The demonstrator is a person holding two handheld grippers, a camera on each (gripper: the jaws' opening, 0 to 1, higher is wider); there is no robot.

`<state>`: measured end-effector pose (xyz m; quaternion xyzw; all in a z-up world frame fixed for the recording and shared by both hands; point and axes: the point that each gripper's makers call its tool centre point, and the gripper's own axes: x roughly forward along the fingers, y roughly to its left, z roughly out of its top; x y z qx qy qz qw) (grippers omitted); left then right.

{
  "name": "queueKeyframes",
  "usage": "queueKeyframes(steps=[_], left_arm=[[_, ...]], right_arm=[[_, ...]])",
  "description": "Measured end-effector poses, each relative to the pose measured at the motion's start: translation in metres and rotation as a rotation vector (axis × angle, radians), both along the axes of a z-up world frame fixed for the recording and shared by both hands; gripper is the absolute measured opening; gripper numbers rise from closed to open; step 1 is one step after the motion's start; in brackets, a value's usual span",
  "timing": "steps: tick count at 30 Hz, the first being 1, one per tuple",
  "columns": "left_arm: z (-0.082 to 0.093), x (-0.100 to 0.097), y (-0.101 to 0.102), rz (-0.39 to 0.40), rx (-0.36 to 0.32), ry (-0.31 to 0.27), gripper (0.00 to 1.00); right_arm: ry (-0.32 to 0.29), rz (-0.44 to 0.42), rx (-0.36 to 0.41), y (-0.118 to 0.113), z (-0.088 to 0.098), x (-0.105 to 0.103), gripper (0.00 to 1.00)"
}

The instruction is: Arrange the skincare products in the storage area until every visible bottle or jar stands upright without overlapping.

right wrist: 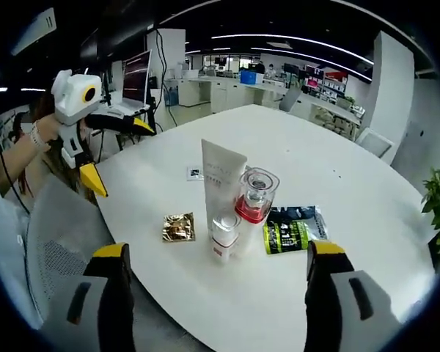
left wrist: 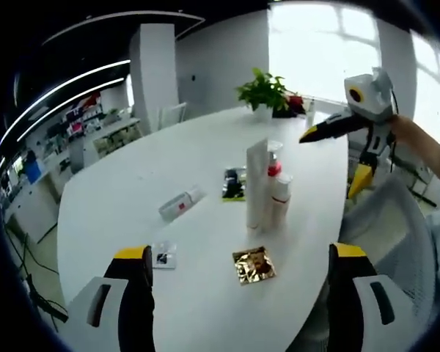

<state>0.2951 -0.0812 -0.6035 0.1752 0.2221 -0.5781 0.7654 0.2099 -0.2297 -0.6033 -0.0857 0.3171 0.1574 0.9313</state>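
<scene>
Three products stand upright close together on the white oval table [left wrist: 132, 198]: a tall white tube [left wrist: 257, 183], a bottle with a red collar and clear cap [left wrist: 274, 158], and a small white bottle with a red band [left wrist: 281, 198]. Left of them, apart, a white bottle [left wrist: 180, 204] lies on its side. The right gripper view shows the tube [right wrist: 221, 176], the red-collared bottle [right wrist: 255, 194] and the small bottle [right wrist: 224, 236] in front of my jaws. My left gripper [left wrist: 238, 252] [right wrist: 122, 158] is open and holds nothing. My right gripper [right wrist: 218, 251] [left wrist: 334, 163] is open too, held off the table's edge.
Flat sachets lie around the group: a gold one [left wrist: 254, 264] [right wrist: 179, 227], a dark and green one [left wrist: 234, 183] [right wrist: 293, 227], a small white one [left wrist: 163, 255] [right wrist: 194, 173]. A potted plant [left wrist: 264, 92] stands at the far end. A mesh chair [right wrist: 59, 242] stands beside the table.
</scene>
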Motion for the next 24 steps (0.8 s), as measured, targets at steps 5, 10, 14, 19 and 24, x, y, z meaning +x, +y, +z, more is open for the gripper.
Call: queueKeyframes(steps=[5,10,14,19,24], left_arm=[[-0.005,0.01,-0.008,-0.028,0.026,-0.008,0.97],[-0.01,0.024,-0.02,-0.061,0.056,-0.025,0.97],[-0.011,0.036,-0.032,-0.08,0.072,-0.04,0.97],[-0.015,0.05,-0.051,-0.125,0.094,-0.052,0.97],[-0.023,0.063,-0.071,-0.178,0.135,-0.079,0.97]], right_arm=[[0.01,-0.007,0.013,-0.002,-0.003,0.0,0.94],[0.018,-0.001,0.018,-0.003,-0.004,-0.002,0.87],[0.04,-0.003,0.036,-0.005,-0.009,-0.004,0.77],[0.065,-0.004,0.065,-0.003,-0.014,-0.007,0.72],[0.076,0.007,0.095,0.001,-0.018,-0.008,0.68]])
